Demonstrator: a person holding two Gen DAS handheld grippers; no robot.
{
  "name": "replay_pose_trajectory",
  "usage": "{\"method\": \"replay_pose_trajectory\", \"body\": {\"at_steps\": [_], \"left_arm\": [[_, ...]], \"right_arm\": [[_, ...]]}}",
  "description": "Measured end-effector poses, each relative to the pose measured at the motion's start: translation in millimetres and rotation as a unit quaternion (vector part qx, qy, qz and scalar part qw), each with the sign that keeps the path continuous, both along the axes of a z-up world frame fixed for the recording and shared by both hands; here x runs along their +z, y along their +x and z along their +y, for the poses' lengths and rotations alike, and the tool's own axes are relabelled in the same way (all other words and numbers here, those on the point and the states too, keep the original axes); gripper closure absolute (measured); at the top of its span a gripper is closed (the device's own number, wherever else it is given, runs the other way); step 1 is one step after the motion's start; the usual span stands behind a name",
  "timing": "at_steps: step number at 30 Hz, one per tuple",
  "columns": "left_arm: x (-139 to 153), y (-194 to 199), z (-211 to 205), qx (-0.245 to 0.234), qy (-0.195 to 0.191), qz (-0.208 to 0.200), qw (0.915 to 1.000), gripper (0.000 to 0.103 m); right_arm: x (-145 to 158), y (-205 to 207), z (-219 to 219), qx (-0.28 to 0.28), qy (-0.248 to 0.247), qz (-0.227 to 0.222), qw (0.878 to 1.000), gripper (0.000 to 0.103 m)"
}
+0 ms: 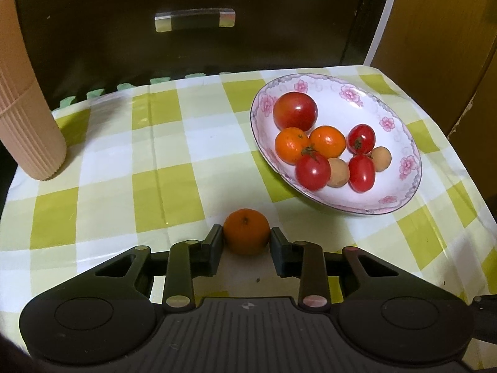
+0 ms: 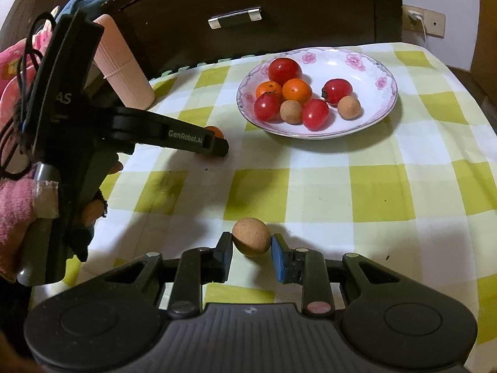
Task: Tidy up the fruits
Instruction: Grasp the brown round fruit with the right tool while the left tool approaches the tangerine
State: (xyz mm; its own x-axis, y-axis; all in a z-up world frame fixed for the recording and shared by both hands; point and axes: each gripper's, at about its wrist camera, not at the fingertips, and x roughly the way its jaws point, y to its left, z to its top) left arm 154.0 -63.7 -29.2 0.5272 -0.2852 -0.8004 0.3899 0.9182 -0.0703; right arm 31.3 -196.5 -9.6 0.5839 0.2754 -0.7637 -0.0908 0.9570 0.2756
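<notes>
A flowered white plate (image 1: pixel 400 130) (image 2: pixel 372 71) holds several tomatoes, two oranges and two tan longans. My left gripper (image 1: pixel 247 237) has its fingers on both sides of a small orange (image 1: pixel 246 230) that rests on the checked cloth; the pads touch it. In the right wrist view this orange (image 2: pixel 214 130) is mostly hidden behind the left gripper (image 2: pixel 217 147). My right gripper (image 2: pixel 252 242) is closed on a tan longan (image 2: pixel 251 236), held just above the cloth with a shadow under it.
A ribbed pink cylinder (image 1: pixel 28 99) (image 2: pixel 124 65) stands at the table's back left. A dark cabinet with a metal handle (image 1: pixel 194 20) is behind the table. The green-and-white checked cloth (image 1: pixel 155 171) covers the table.
</notes>
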Motion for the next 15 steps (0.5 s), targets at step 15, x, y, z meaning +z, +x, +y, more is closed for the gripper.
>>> {"method": "replay_pose_trajectory", "body": {"at_steps": [15], "left_arm": [[0.6,-25.4,1.9,-0.014,0.03,0.006,0.9994,0.063]], "right_arm": [[-4.1,4.3,-9.1,-0.021,-0.017,0.015,1.0,0.076]]}}
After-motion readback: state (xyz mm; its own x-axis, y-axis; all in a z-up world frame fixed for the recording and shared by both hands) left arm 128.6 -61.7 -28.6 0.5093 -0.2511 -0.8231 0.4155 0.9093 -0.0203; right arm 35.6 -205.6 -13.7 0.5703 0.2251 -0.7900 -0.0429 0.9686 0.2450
